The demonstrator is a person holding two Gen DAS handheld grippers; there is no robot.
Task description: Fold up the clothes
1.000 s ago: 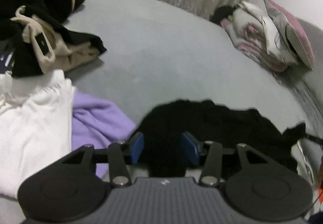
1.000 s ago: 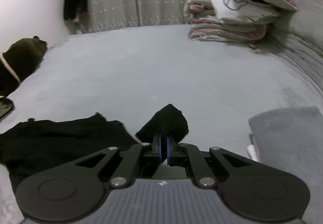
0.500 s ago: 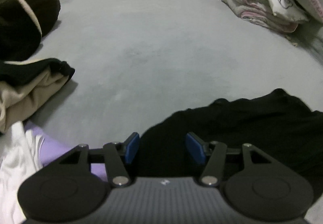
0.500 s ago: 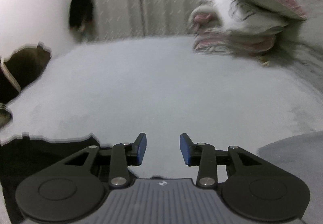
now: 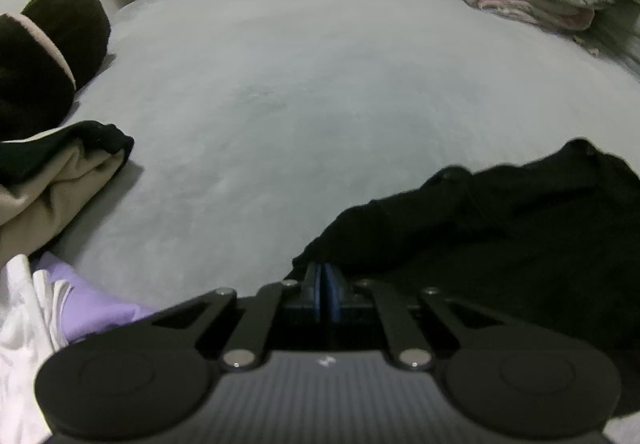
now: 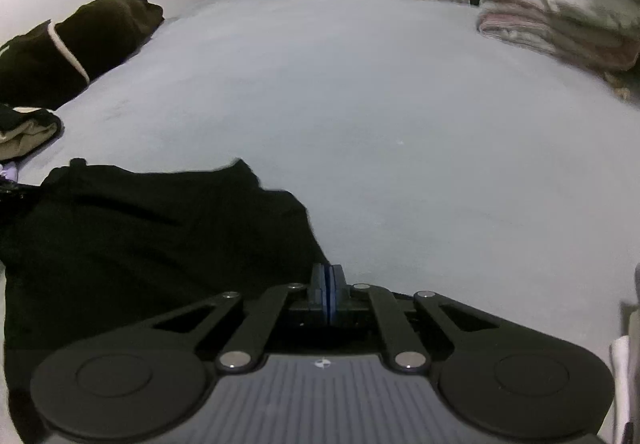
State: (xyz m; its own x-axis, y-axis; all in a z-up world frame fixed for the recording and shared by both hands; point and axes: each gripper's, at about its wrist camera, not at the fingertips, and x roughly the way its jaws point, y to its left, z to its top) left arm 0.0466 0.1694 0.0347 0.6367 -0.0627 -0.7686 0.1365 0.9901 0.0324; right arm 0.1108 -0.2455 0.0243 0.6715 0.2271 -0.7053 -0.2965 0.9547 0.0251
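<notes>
Both the left gripper [image 5: 322, 278] and right gripper [image 6: 328, 280] pinch the black top's [image 5: 500, 228] near corners; lift them evenly, so it stays flat.

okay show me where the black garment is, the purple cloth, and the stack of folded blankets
black garment [image 5: 500, 228], left wrist view, on the middle of its spread body.
purple cloth [image 5: 96, 304], left wrist view, on its bare part beside the white fabric.
stack of folded blankets [image 6: 552, 16], right wrist view, on the front of the pile.

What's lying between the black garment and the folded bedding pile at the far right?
Nothing: in the right wrist view, only bare grey bed cover runs from the black garment to the folded bedding pile.
</notes>
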